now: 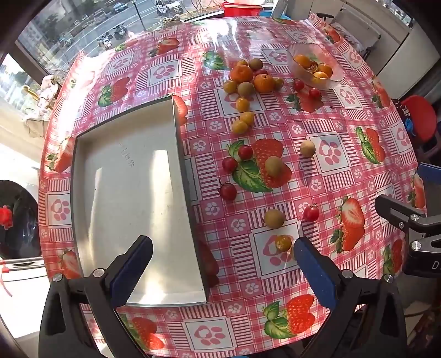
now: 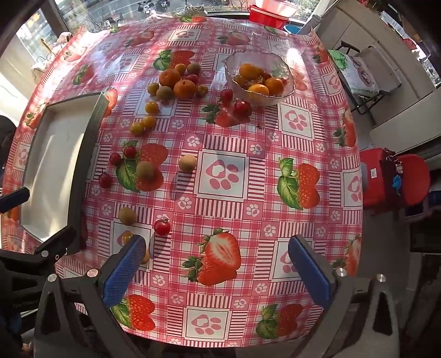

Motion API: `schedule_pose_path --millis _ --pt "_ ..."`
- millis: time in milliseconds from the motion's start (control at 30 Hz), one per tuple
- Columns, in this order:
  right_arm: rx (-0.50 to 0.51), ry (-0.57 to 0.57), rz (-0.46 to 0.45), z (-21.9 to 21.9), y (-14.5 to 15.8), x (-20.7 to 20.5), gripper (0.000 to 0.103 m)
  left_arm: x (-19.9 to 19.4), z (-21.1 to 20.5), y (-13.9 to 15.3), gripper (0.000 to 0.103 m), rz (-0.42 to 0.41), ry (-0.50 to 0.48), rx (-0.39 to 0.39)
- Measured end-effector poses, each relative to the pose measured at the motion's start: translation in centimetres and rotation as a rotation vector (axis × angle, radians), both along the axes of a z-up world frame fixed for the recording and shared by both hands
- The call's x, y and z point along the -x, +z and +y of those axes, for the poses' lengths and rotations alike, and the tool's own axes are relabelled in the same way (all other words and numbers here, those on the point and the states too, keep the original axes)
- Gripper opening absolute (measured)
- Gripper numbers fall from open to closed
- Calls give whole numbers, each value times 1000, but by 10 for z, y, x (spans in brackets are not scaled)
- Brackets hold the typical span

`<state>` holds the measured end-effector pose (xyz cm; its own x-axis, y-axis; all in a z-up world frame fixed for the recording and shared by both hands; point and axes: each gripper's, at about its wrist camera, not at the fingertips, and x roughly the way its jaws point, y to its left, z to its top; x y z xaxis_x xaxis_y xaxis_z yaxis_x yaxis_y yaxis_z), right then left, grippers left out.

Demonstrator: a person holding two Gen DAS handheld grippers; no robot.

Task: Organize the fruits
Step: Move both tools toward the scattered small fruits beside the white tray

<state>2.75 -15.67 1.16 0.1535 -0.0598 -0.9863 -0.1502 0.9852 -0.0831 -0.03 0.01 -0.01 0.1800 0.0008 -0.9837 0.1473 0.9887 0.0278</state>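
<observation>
Small fruits lie loose on the strawberry-print tablecloth: a pile of oranges (image 1: 242,73) (image 2: 184,88) at the back, red cherry tomatoes (image 1: 228,191) (image 2: 162,227), brown longans (image 1: 274,218) (image 2: 127,216) and yellow tomatoes (image 1: 283,243). A glass bowl (image 1: 300,72) (image 2: 234,72) at the back right holds oranges. An empty metal tray (image 1: 132,198) (image 2: 52,168) lies at the left. My left gripper (image 1: 222,272) is open above the tray's near right corner. My right gripper (image 2: 217,268) is open above the table's front, holding nothing.
A red stool (image 2: 394,179) stands off the table's right edge. A red basin (image 2: 268,13) sits beyond the far edge. The right gripper's body (image 1: 408,231) shows at the right in the left wrist view.
</observation>
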Motion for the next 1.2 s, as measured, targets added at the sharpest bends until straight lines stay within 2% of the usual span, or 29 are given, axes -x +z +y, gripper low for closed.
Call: schedule_pose_path --millis 300,567,733,1033,1133,1200 --pt "13 -7 7 0 -1 0 103 1 1 0 103 3 -10 7" --pt "-13 -2 22 -1 -5 3 103 4 -2 -3 103 2 -9 13" --pt "-62 -17 69 -4 -10 -2 103 8 2 -8 103 18 4 29" --pt "-92 -82 94 -25 -35 6 103 23 -2 -26 103 71 -16 40" --pt "-143 -84 107 -27 -44 8 103 25 -9 -31 103 53 -31 43" --pt "-151 -85 122 -26 -48 7 103 22 -14 -34 99 42 -33 51"
